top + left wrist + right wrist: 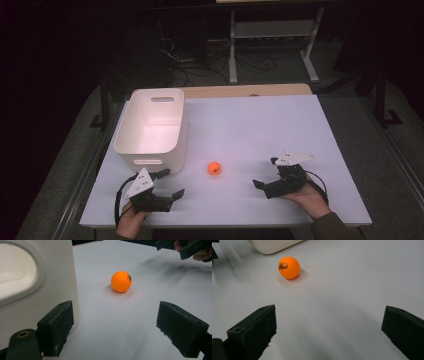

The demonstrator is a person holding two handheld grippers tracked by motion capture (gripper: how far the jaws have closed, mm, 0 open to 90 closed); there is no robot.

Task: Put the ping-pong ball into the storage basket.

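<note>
My left gripper (170, 184): jaws wide apart, holding nothing, low over the white table (260, 125), just beside the white bin (152, 127). My right gripper (266, 173): jaws also wide, nothing between. Orange ball (214, 168) sits on table between both grippers, near bin's front corner, untouched.

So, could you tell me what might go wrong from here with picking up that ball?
The orange ball sits loose on the smooth table, so a jaw nudging it off-centre could roll it away. The left gripper is close beside the white bin and might bump it. Both open grippers face the ball, so the right gripper could collide with the left.
</note>
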